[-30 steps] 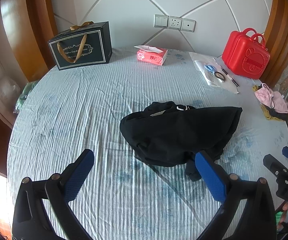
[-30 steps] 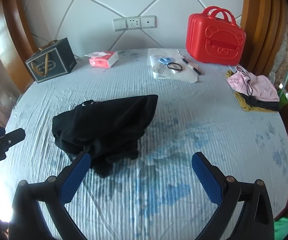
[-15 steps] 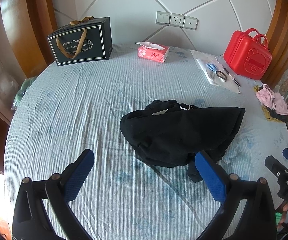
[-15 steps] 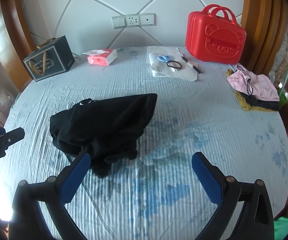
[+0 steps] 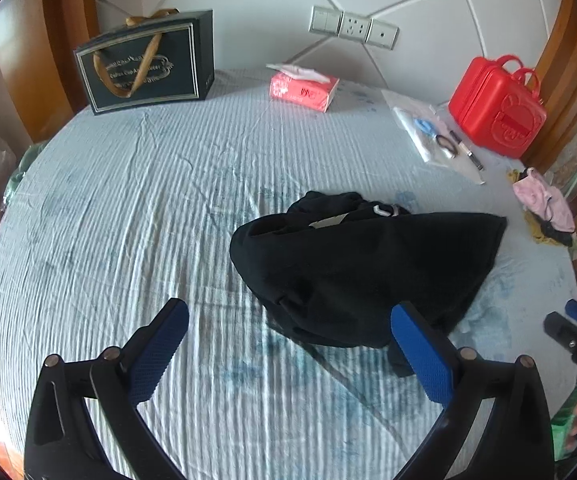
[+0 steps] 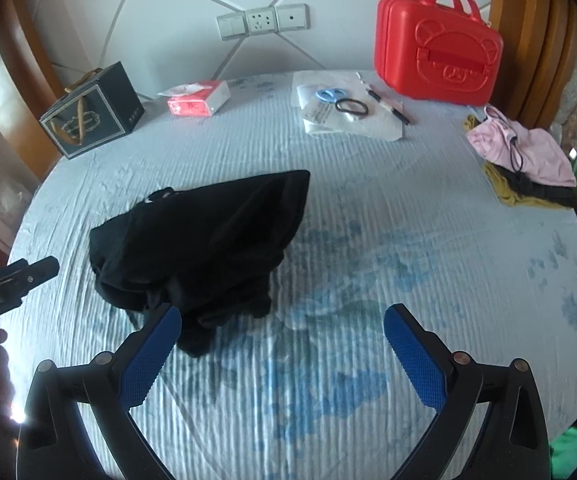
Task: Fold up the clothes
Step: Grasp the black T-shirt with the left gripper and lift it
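A crumpled black garment lies in a soft heap at the centre of a bed covered by a pale blue ribbed sheet printed with faded blue patches; a small white label shows near its collar, too small to read. In the left wrist view the left hand-held gripper fills the bottom of the frame, its two black arms tipped with textured blue pads spread wide and holding nothing; the right-hand pad overlaps the lower edge of the garment in the picture, though contact cannot be confirmed. In the right wrist view the right hand-held gripper is likewise spread wide and empty, its left pad just beside the garment's lower fold.

Along the padded white headboard, a dark gift bag with gold ribbon handles stands at upper left, its gold lettering blurred. A red tissue pack sits at upper centre below a row of wall switches and sockets. At upper right stands a glossy red plastic case embossed with a bear's face, and beside it a clear plastic sleeve carrying blue scissors, a black hair tie and a pen. A pink cloth lies over yellow and black fabric at the right edge.
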Demonstrator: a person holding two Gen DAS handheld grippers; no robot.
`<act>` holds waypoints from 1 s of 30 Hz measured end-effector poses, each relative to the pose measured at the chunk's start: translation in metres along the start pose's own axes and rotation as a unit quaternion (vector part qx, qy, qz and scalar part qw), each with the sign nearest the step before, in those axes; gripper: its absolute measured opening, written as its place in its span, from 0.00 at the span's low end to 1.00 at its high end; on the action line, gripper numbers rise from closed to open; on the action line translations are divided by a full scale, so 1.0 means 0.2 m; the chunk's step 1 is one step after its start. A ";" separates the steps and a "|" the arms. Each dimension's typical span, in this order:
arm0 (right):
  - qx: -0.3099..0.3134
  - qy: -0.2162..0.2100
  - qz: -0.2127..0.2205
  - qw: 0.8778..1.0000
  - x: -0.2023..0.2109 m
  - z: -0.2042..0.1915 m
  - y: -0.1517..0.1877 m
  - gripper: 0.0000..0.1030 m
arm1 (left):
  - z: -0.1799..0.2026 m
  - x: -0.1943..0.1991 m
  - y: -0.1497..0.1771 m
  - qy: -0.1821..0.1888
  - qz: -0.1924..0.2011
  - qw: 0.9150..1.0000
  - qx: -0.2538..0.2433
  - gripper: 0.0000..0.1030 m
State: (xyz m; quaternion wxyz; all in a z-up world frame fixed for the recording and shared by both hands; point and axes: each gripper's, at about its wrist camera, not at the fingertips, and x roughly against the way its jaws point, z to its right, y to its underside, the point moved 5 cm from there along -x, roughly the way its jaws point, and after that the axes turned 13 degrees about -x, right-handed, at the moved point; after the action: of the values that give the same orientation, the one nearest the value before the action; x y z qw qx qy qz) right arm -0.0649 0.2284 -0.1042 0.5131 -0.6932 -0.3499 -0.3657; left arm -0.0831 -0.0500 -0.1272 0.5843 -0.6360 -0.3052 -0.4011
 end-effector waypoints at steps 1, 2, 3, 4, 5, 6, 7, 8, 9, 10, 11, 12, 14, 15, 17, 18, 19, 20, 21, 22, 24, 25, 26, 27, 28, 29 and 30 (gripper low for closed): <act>-0.002 -0.002 -0.004 1.000 -0.02 0.01 0.00 1.00 | 0.00 -0.05 0.00 0.002 -0.006 1.000 -0.002 1.00; -0.004 -0.002 -0.009 1.000 -0.04 0.02 0.00 1.00 | 0.01 -0.09 0.00 0.004 -0.012 1.000 -0.006 1.00; -0.006 -0.005 -0.016 1.000 -0.07 0.04 0.00 1.00 | 0.03 -0.14 0.00 0.008 -0.018 1.000 -0.011 1.00; -0.008 -0.007 -0.020 1.000 -0.09 0.05 0.00 1.00 | 0.04 -0.19 -0.01 0.012 -0.024 1.000 -0.016 1.00; -0.003 -0.017 -0.028 0.999 -0.11 0.05 -0.01 1.00 | 0.06 -0.24 -0.01 0.016 -0.030 0.999 -0.021 1.00; -0.005 -0.017 -0.034 0.999 -0.14 0.06 -0.01 1.00 | 0.07 -0.29 -0.01 0.019 -0.037 0.999 -0.026 1.00; -0.007 -0.018 -0.039 0.999 -0.17 0.07 -0.01 1.00 | 0.09 -0.34 -0.02 0.022 -0.042 0.998 -0.032 1.00; -0.009 -0.020 -0.042 0.999 -0.19 0.08 -0.02 1.00 | 0.11 -0.39 -0.02 0.023 -0.047 0.998 -0.038 0.98; -0.012 -0.021 -0.045 0.999 -0.21 0.08 -0.02 1.00 | 0.13 -0.43 -0.03 0.025 -0.053 0.997 -0.045 0.95; -0.012 -0.022 -0.048 0.999 -0.23 0.08 -0.03 1.00 | 0.15 -0.47 -0.03 0.031 -0.058 0.997 -0.052 0.87; -0.012 -0.022 -0.051 0.998 -0.25 0.08 -0.03 1.00 | 0.17 -0.51 -0.03 0.035 -0.065 0.996 -0.057 0.73; -0.011 -0.023 -0.056 0.998 -0.28 0.08 -0.04 0.97 | 0.18 -0.55 -0.03 0.040 -0.076 0.995 -0.059 0.62; -0.009 -0.024 -0.064 0.998 -0.31 0.07 -0.04 0.88 | 0.19 -0.60 -0.02 0.055 -0.094 0.993 -0.055 0.27; -0.008 -0.022 -0.067 0.997 -0.34 0.07 -0.05 0.82 | 0.19 -0.59 -0.04 0.060 -0.092 0.993 -0.048 0.21; -0.007 -0.024 -0.072 0.997 -0.36 0.07 -0.05 0.73 | 0.14 -0.53 -0.09 0.036 -0.072 0.996 -0.046 0.12; -0.007 -0.028 -0.077 0.997 -0.38 0.06 -0.05 0.68 | 0.09 -0.48 -0.12 0.015 -0.055 0.997 -0.045 0.12; -0.006 -0.031 -0.081 0.996 -0.40 0.05 -0.05 0.66 | 0.03 -0.43 -0.16 -0.003 -0.040 0.998 -0.039 0.12; -0.004 -0.035 -0.085 0.996 -0.41 0.04 -0.05 0.66 | -0.03 -0.38 -0.19 -0.016 -0.029 0.999 -0.032 0.12; -0.003 -0.039 -0.088 0.995 -0.42 0.03 -0.05 0.66 | -0.09 -0.34 -0.21 -0.028 -0.020 0.999 -0.025 0.12; -0.003 -0.043 -0.094 0.995 -0.44 0.02 -0.05 0.66 | -0.15 -0.31 -0.23 -0.041 -0.015 0.999 -0.019 0.12; -0.004 -0.064 -0.103 0.993 -0.47 -0.02 -0.03 0.77 | -0.26 -0.25 -0.26 -0.069 -0.008 0.998 -0.007 0.12; 0.000 -0.070 -0.106 0.992 -0.48 -0.04 -0.03 0.84 | -0.31 -0.23 -0.26 -0.084 -0.009 0.996 -0.003 0.12; 0.012 -0.077 -0.110 0.991 -0.50 -0.08 -0.02 0.95 | -0.33 -0.22 -0.25 -0.088 -0.008 0.996 0.002 0.12; 0.021 -0.082 -0.109 0.990 -0.51 -0.12 -0.01 0.96 | -0.36 -0.20 -0.24 -0.090 -0.008 0.996 0.008 0.12; 0.035 -0.092 -0.109 0.989 -0.52 -0.18 0.00 0.96 | -0.39 -0.19 -0.22 -0.092 -0.008 0.996 0.013 0.12; 0.042 -0.105 -0.113 0.987 -0.54 -0.24 0.00 0.96 | -0.41 -0.17 -0.21 -0.091 -0.008 0.996 0.019 0.12; 0.049 -0.117 -0.117 0.985 -0.56 -0.30 0.01 0.96 | -0.42 -0.16 -0.19 -0.086 -0.009 0.996 0.023 0.12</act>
State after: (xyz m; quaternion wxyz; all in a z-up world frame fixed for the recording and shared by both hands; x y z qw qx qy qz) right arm -0.1260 0.1573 -0.1901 0.4554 -0.6597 -0.5039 -0.3218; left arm -0.1442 -0.1259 -0.1363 0.5667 -0.6520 -0.3690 -0.3429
